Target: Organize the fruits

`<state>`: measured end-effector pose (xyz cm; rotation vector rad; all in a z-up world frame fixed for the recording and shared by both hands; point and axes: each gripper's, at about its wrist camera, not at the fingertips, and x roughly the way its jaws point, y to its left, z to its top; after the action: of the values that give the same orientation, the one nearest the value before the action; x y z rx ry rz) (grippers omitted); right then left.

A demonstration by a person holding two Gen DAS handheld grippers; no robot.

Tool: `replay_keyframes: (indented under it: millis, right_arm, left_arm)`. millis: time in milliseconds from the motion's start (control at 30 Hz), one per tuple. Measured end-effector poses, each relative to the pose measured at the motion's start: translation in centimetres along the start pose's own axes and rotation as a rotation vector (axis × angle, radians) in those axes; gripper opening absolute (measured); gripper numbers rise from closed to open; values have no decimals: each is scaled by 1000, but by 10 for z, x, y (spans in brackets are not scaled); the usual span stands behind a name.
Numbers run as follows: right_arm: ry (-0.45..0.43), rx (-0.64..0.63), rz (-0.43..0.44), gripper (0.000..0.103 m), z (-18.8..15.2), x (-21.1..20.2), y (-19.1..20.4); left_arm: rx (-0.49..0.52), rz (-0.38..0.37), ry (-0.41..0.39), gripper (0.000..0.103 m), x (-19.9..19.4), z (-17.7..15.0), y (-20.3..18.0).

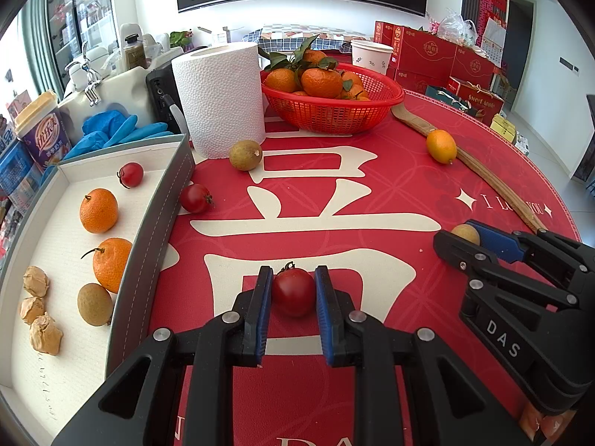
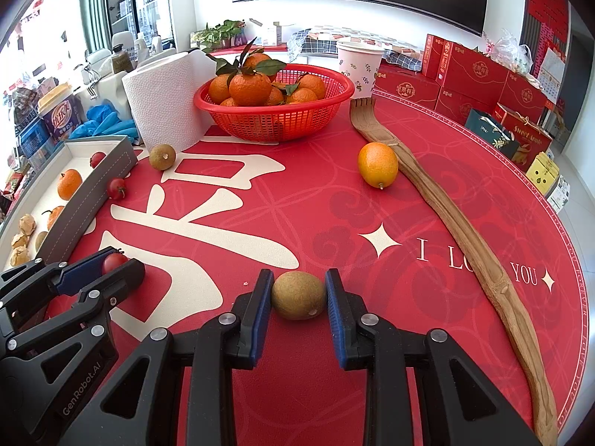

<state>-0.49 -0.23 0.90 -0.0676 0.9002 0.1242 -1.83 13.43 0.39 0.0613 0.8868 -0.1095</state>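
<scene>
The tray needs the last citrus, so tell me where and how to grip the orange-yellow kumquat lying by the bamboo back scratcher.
Grip the kumquat across its narrow middle, coming from above. It is oval and lies on its side, stem end toward the camera. The back scratcher touches its right flank, so set the tool's fingers on the near and far sides instead, or nudge it clear first.

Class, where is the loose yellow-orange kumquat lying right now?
In the right wrist view the kumquat lies right of centre on the red tablecloth, against the wooden backscratcher, below the red basket.
</scene>
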Motion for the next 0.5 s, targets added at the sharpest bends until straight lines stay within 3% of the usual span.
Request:
replay_keyframes:
  millis: [233, 367, 500]
  right_arm:
    - [0, -4, -1, 29, 0, 1, 2]
    - [-3, 59, 60, 29, 0, -1, -7]
    - [-24, 91, 97, 29, 1, -6, -13]
  left_arm:
    - [-2, -4, 0, 24, 0, 0, 0]
    - [-14, -45, -10, 24, -2, 0, 3]
    - [-5, -25, -56, 24, -10, 0, 3]
